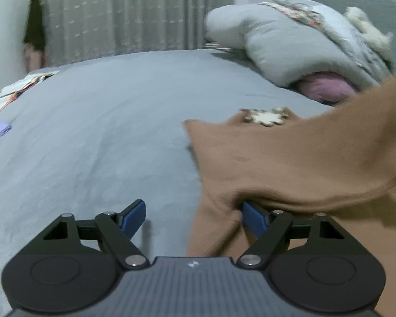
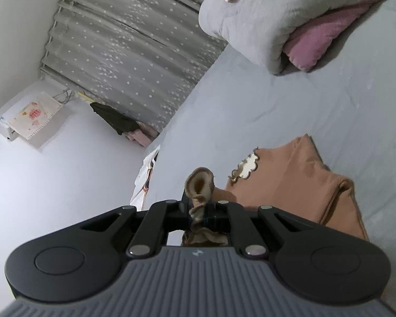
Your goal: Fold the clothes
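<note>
Blue pads (image 1: 134, 218) of the left gripper (image 1: 192, 219) stand wide apart, low over the grey bed sheet (image 1: 105, 121). Brown garment (image 1: 290, 163) fabric drapes over the pad nearer the garment; whether it is caught cannot be told, and nothing is clamped between the 2 pads. From that pad the garment spreads across the sheet and rises out of view; a white scalloped patch (image 1: 266, 116) shows on its far part. Beyond the garment lies a heap of grey bedding (image 1: 290, 45) with a pink blanket (image 1: 324, 87) under it. Behind the sheet hangs a grey curtain (image 1: 134, 15).

Right wrist view: the right gripper (image 2: 198, 211) is closed narrow on a bunched cuff (image 2: 199, 185) of the brown garment (image 2: 290, 182), lifted and tilted above the sheet. Behind the cuff, the garment rests folded on the bed sheet (image 2: 303, 100), patch (image 2: 246, 169) upward. Grey bedding (image 2: 245, 23) and pink blanket (image 2: 319, 39) lie well beyond the garment.
</note>
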Motion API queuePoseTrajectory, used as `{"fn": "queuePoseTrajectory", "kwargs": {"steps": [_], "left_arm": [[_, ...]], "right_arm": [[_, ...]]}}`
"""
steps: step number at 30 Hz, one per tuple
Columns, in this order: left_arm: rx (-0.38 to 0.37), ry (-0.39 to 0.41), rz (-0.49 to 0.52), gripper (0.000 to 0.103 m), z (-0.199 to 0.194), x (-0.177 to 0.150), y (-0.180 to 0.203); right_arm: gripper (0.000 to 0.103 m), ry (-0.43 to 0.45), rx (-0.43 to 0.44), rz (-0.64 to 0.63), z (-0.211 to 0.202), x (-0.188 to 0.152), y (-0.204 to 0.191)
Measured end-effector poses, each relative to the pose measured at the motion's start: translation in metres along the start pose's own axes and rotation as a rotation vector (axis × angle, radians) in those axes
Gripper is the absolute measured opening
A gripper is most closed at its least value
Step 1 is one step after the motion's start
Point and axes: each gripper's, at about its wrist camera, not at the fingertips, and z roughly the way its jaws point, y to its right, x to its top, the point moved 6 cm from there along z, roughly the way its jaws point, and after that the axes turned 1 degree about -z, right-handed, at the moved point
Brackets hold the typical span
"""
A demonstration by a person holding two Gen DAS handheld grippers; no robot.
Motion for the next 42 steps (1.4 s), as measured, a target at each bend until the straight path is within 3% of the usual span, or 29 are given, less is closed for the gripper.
{"fn": "queuePoseTrajectory", "kwargs": {"steps": [4,8,13,16,18,20,24,27,30,35,40,42], "left_arm": [[0.038,0.025,-0.133,0.061,0.002,0.003,-0.025],[0.087,0.054,-0.212,0.06,-0.003,-0.001,-0.05],[0.079,0.044,-0.157,0.06,-0.005,-0.004,-0.054],[0.075,0.02,-0.125,0.065,-0.005,0.0,-0.054],[0.062,-0.001,-0.123,0.067,-0.007,0.002,-0.056],[0.043,-0.029,-0.119,0.066,-0.017,0.004,-0.056],[0.007,-0.07,-0.113,0.07,-0.038,0.002,-0.058],[-0.032,-0.113,-0.114,0.071,-0.049,-0.007,-0.056],[-0.027,-0.188,-0.08,0.071,-0.052,-0.026,-0.055],[-0.049,-0.195,-0.117,0.071,-0.058,-0.028,-0.063],[-0.104,-0.146,-0.25,0.071,-0.044,0.007,-0.074],[-0.147,-0.142,-0.321,0.069,-0.02,0.031,-0.078]], "right_arm": [[0.008,0.005,-0.025,-0.009,-0.005,0.005,0.009],[0.008,-0.1,-0.133,-0.057,0.017,-0.028,0.039],[0.008,-0.223,-0.302,-0.131,0.043,-0.073,0.085],[0.008,-0.239,-0.359,-0.203,0.051,-0.097,0.11],[0.009,-0.238,-0.368,-0.218,0.048,-0.096,0.105],[0.022,-0.236,-0.384,-0.239,0.044,-0.094,0.099],[0.023,-0.201,-0.446,-0.364,0.032,-0.088,0.084],[0.023,-0.236,-0.496,-0.443,0.036,-0.097,0.084],[0.023,-0.276,-0.569,-0.613,0.042,-0.116,0.085],[0.024,-0.288,-0.592,-0.578,0.027,-0.111,0.08],[0.024,-0.27,-0.515,-0.54,0.019,-0.101,0.063],[0.024,-0.273,-0.488,-0.53,0.02,-0.102,0.057]]}}
